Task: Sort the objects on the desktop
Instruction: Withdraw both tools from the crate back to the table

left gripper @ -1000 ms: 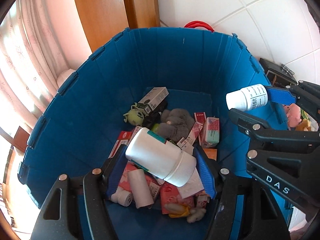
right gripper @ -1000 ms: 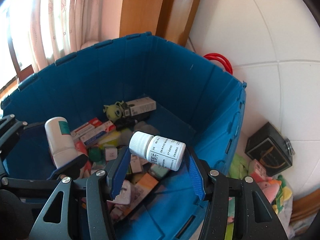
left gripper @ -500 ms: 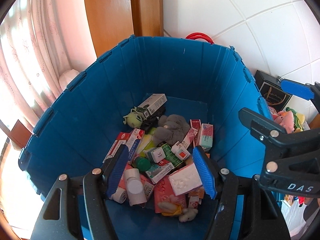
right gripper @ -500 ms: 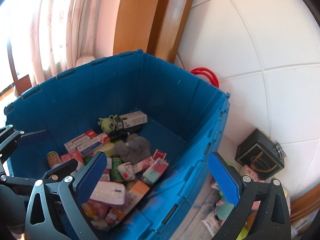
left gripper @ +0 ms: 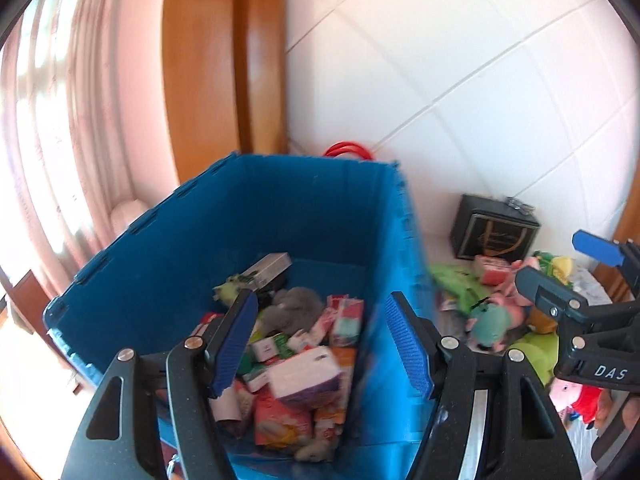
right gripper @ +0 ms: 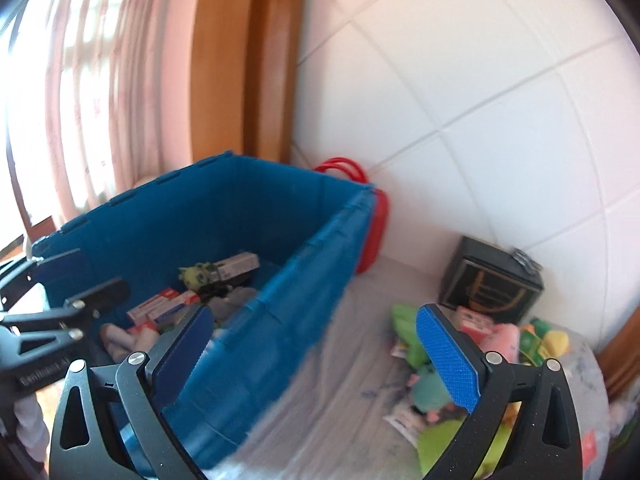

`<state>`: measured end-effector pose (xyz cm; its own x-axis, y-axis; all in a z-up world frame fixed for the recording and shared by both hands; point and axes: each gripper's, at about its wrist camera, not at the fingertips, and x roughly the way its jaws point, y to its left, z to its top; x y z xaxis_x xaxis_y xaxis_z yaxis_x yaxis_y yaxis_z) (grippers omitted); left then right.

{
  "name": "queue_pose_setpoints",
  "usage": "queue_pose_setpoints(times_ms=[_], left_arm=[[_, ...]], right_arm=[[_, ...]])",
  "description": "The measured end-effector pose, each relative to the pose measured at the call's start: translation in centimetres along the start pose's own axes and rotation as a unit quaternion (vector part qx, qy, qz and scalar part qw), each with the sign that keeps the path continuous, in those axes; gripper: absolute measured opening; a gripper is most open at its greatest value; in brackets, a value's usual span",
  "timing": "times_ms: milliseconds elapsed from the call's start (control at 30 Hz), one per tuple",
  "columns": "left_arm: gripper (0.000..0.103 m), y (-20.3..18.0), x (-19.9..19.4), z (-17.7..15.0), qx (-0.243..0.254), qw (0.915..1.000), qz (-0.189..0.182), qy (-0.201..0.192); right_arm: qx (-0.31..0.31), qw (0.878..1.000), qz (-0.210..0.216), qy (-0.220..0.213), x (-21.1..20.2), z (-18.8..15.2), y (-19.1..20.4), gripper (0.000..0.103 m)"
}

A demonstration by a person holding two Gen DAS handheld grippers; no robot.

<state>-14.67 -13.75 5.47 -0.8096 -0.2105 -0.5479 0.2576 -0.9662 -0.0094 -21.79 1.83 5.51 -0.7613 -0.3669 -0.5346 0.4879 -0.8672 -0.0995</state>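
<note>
Both hand-held grippers are empty, jaws apart: the left hand-held gripper [left gripper: 320, 344] hangs over the blue bin [left gripper: 280, 216], the right hand-held gripper [right gripper: 316, 348] points past the bin's right wall toward the worktop [right gripper: 352, 360].

What is left to sort is the pile [right gripper: 472, 344] near the worktop's far right corner, below the black box [right gripper: 492, 284]. It looks like soft plush toys and small packets (blur hides the details). I judge them light and squashy, unlikely to break; a plush such as the teal toy [left gripper: 490, 322] is best pinched across its body, where the pads can sink in. Glossy packets may slip, so take those across the flat faces.
</note>
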Motion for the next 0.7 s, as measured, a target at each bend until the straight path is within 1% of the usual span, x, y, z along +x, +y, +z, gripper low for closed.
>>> queue_pose_setpoints(times_ms=[33, 133, 167, 233, 267, 333, 400, 467, 533, 567, 600, 633, 700], left_arm=[[0.066, -1.0, -0.2, 0.0, 0.005, 1.0, -0.007, -0.003], [0.066, -5.3, -0.3, -0.3, 0.028, 0.9986, -0.045, -0.005], [0.066, -6.6, -0.2, -0.4, 0.035, 0.9978, -0.055, -0.004], [0.066, -9.5, 0.1, -0.8, 0.05, 0.9958, -0.077, 0.0], [0.066, -11.3, 0.3, -1.2, 0.059, 0.9944, -0.087, 0.003], [0.066, -14.3, 0.9, -2.1, 0.069, 0.9922, -0.103, 0.011], [0.066, -17.6, 1.8, -3.3, 0.076, 0.9895, -0.12, 0.028], [0.066, -21.5, 3.0, -5.1, 0.082, 0.9864, -0.132, 0.054], [0.066, -24.7, 4.0, -6.6, 0.084, 0.984, -0.139, 0.074], [0.066, -27.0, 4.9, -7.7, 0.084, 0.9823, -0.14, 0.091], [0.066, -28.4, 5.3, -8.5, 0.083, 0.9816, -0.14, 0.1], [0.066, -30.5, 6.1, -9.7, 0.078, 0.9807, -0.137, 0.115], [0.066, -33.2, 6.9, -11.7, 0.065, 0.9787, -0.137, 0.139]], right_arm=[[0.007, 1.0, -0.012, -0.003, -0.8, -0.8, -1.3, 0.103], [0.033, 0.998, -0.059, 0.002, -2.7, -3.5, -6.0, 0.103], [0.044, 0.996, -0.078, 0.008, -3.3, -4.7, -7.9, 0.103], [0.068, 0.992, -0.102, 0.016, -4.4, -6.8, -11.3, 0.103], [0.082, 0.989, -0.119, 0.022, -5.1, -8.3, -13.6, 0.103], [0.098, 0.984, -0.145, 0.033, -6.1, -10.4, -16.8, 0.103], [0.112, 0.977, -0.173, 0.047, -7.2, -12.9, -20.5, 0.103], [0.125, 0.97, -0.197, 0.067, -8.1, -16.0, -24.7, 0.103], [0.136, 0.964, -0.207, 0.09, -8.2, -18.2, -27.7, 0.103], [0.142, 0.961, -0.212, 0.103, -8.4, -19.8, -29.6, 0.103], [0.144, 0.96, -0.214, 0.111, -8.8, -21.3, -30.9, 0.103], [0.145, 0.958, -0.215, 0.119, -8.8, -22.5, -32.6, 0.103], [0.147, 0.955, -0.217, 0.135, -8.7, -24.9, -35.6, 0.103]])
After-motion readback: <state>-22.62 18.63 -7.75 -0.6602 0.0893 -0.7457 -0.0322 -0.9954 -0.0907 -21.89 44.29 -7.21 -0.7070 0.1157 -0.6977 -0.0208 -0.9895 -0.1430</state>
